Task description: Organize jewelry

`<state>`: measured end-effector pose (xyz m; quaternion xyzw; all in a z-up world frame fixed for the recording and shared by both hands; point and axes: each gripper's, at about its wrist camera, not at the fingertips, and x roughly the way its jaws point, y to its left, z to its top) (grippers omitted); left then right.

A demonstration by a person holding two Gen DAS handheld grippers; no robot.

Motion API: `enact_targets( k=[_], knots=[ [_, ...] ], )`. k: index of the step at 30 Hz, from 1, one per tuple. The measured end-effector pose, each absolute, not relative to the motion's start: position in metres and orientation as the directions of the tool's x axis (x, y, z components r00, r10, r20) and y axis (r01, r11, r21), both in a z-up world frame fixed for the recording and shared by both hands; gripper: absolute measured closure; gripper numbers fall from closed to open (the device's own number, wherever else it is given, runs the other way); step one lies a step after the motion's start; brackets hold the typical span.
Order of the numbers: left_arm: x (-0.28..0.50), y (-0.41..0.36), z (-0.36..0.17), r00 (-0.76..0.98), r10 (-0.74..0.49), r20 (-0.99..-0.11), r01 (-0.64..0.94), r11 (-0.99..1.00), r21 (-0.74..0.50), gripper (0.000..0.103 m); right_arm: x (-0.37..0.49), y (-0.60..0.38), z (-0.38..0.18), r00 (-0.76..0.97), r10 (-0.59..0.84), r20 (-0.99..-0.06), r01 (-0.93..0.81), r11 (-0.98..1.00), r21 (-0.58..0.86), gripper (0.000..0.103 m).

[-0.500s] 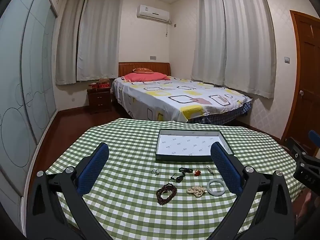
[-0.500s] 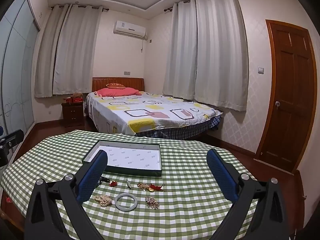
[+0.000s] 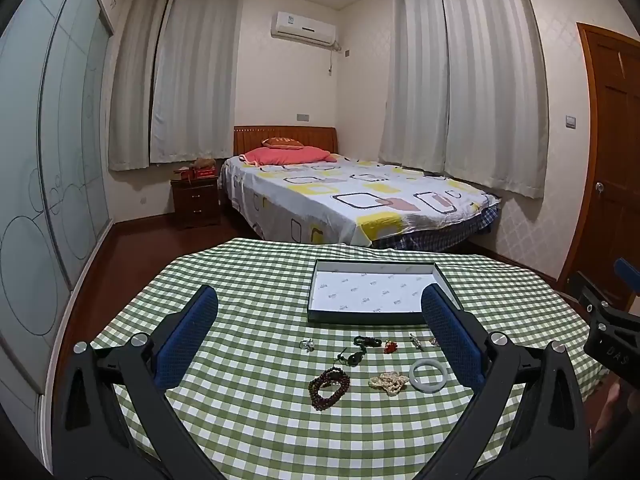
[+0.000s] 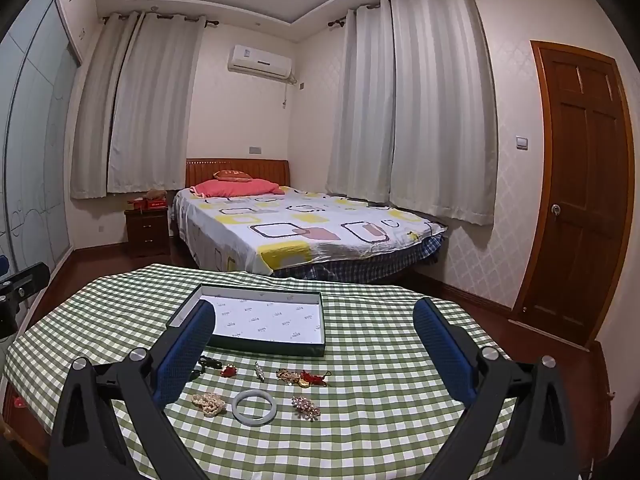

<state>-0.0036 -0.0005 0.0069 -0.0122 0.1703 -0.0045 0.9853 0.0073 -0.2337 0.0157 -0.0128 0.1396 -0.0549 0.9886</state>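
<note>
Nothing is sorted yet, as I judge it: the tray (image 3: 443,285), at centre frame on the checked tablecloth (image 3: 248,408), holds only its paper lining. Below it lie the loose pieces, among them the dark bead bracelet (image 3: 329,385), pearl strand (image 3: 389,383) and pale bangle (image 4: 254,407). The left gripper (image 3: 318,340) and right gripper (image 4: 316,350) hover over them with jaws wide, holding nothing.

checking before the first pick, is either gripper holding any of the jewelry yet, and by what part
Nothing is held. The left gripper and right gripper both stand wide open above the checked tablecloth, with the jewelry lying loose on it.
</note>
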Motion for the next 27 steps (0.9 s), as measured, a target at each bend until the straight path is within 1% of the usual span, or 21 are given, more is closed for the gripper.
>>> enact_targets(
  k=[3, 27],
  knots=[
    [-0.0035, -0.0009, 0.0086, 0.941, -0.012, -0.337, 0.004, 1.0, -0.024, 0.004, 0.0093, -0.234, 0.0094, 0.956, -0.111, -0.273, 0.104, 0.994, -0.039, 0.006],
    [-0.0038, 0.0012, 0.0072, 0.939, -0.012, -0.343, 0.002, 0.999, -0.032, 0.004, 0.0086, -0.234, 0.0144, 0.958, -0.108, -0.266, 0.101, 0.994, -0.041, 0.006]
  ],
)
